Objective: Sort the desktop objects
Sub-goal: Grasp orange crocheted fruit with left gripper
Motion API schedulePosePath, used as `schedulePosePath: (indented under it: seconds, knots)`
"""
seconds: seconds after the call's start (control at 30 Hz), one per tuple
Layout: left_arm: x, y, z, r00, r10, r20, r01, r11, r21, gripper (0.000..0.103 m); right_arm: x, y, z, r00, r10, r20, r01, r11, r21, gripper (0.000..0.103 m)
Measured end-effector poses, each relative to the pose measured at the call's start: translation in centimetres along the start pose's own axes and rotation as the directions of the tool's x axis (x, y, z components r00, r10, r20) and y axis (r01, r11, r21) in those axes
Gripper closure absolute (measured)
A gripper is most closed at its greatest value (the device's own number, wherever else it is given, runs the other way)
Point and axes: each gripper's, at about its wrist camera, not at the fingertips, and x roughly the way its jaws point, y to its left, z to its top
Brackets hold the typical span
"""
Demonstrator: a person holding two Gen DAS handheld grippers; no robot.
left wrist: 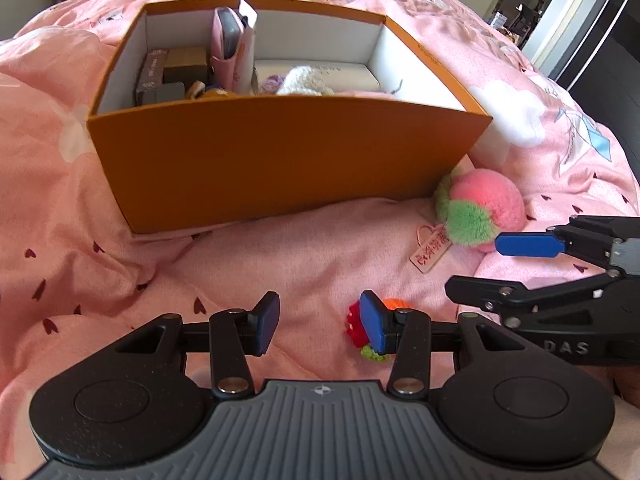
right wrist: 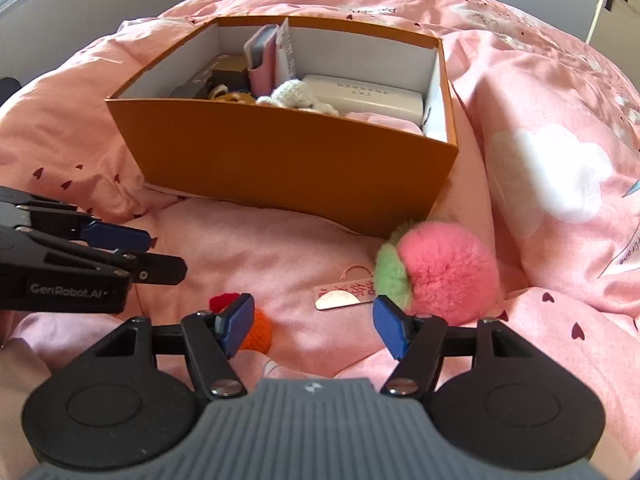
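A: What are the claws doing?

B: The left claw [left wrist: 319, 322] is open and empty, and the crochet toy [left wrist: 358, 326] lies just beside its right finger. The right claw [right wrist: 314, 326] is open too. The pink pompom [right wrist: 444, 276] lies just ahead of its right finger.

A: And the box [left wrist: 280, 152]?

B: Beyond both claws, on the blanket [left wrist: 60, 208].

I see my left gripper [left wrist: 318, 326] with jaws apart over the pink bedspread [left wrist: 80, 200], nothing between them. A small red-and-orange crocheted toy [left wrist: 356, 326] sits beside its right pad. Beyond stands the orange cardboard box [left wrist: 280, 148].
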Motion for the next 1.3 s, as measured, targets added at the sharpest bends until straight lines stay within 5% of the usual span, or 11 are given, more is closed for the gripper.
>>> schedulePosePath:
  seconds: [0.23, 0.5, 0.73, 1.07, 1.3]
  knots:
    - [1.4, 0.1, -1.4, 0.997, -0.056, -0.053, 0.056, 0.998, -0.015, 0.051, 0.9, -0.7, -1.0, 0.999, -0.004, -0.040, 0.007, 0.999, 0.054, 0.035]
    - [2.8, -1.7, -1.7, 0.992, -0.080, -0.102, 0.088, 0.993, 0.081, 0.048, 1.2, -1.2, -1.6, 0.998, 0.012, -0.059, -0.007, 0.996, 0.086, 0.034]
    - [3.8, -2.4, -0.7, 0.983, -0.143, -0.114, 0.154, 0.984, 0.089, 0.048, 0.5, -1.8, -2.4, 0.998, -0.037, -0.040, 0.041, 0.995, 0.096, 0.047]
    - [8.2, -3.2, 0.2, 0.974, -0.091, -0.209, 0.105, 0.993, 0.058, 0.040, -0.2, -2.9, -2.7, 0.998, -0.060, -0.015, 0.061, 0.989, 0.132, 0.049]
    - [7.4, -2.7, -0.3, 0.981, -0.090, -0.170, 0.097, 0.995, 0.034, 0.043, 0.1, -2.7, -2.7, 0.998, -0.055, -0.018, 0.057, 0.990, 0.125, 0.046]
